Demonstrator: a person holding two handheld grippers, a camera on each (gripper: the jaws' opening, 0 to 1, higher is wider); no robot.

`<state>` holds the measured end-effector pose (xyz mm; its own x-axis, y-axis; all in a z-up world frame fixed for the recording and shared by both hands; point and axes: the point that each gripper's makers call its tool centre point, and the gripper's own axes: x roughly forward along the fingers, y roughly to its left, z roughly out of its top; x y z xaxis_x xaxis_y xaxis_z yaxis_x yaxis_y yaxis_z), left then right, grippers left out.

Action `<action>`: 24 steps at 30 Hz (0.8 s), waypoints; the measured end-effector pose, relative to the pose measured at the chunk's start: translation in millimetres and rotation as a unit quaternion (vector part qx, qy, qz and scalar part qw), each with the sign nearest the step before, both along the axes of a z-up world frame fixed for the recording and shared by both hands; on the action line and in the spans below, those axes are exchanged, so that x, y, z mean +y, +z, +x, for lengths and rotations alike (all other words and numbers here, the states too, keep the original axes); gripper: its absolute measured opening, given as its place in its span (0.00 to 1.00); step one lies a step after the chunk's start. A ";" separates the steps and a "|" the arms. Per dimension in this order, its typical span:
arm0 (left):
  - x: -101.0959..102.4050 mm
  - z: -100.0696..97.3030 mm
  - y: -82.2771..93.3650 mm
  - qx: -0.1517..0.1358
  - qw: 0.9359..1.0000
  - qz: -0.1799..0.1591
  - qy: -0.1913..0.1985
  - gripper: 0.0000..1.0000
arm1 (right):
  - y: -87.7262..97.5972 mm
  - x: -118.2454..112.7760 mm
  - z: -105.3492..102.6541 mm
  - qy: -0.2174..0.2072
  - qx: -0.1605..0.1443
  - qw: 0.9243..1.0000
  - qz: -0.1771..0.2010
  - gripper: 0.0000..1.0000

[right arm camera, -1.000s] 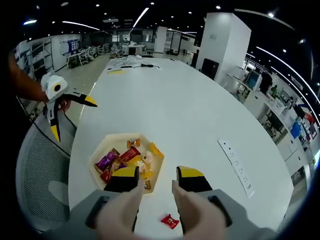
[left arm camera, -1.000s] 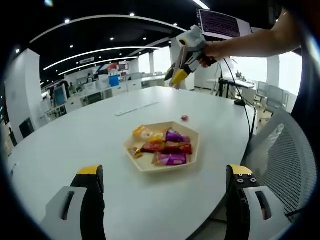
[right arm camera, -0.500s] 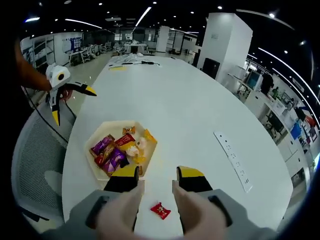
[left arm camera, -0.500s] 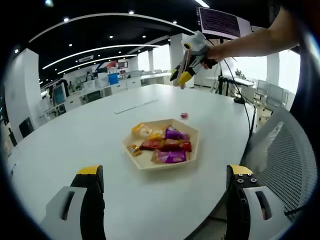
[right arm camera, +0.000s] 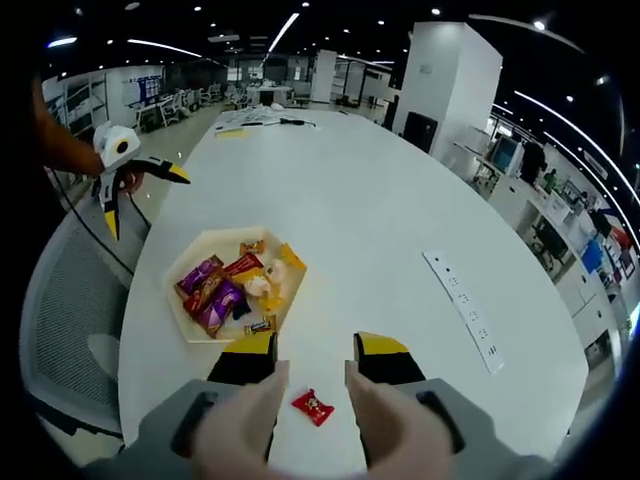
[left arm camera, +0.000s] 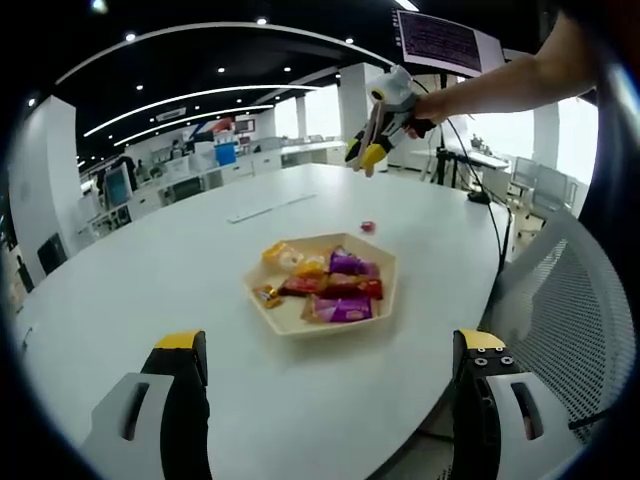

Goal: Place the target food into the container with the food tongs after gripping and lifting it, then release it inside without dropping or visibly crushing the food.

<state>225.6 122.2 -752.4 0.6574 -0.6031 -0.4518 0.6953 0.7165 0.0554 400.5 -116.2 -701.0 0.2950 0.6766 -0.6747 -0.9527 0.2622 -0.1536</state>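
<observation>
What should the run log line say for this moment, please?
right gripper: open, above red candy on table | left gripper: open, holding nothing | tray: holds wrapped sweets | red candy: outside tray, not gripped

Red-wrapped candy on table, beside hexagonal tray

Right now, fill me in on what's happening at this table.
A person holds a gripper in each hand above a white table. The right gripper, jaws open, hangs over a loose red candy lying on the table outside the hexagonal tray of wrapped snacks. The left gripper, jaws wide open and empty, hangs off to the tray's side. Nothing is gripped yet.
</observation>
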 end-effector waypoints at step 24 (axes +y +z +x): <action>1.1 -0.5 -3.1 0.006 1.000 0.004 0.003 0.99 | -45.5 -17.8 -1.2 -0.030 0.030 0.999 0.001 0.29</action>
<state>225.1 123.3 -755.6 0.6557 -0.5957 -0.4639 0.6920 0.7199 0.0536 399.3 -134.1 -746.5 0.2939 0.6602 -0.6912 -0.9428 0.3192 -0.0960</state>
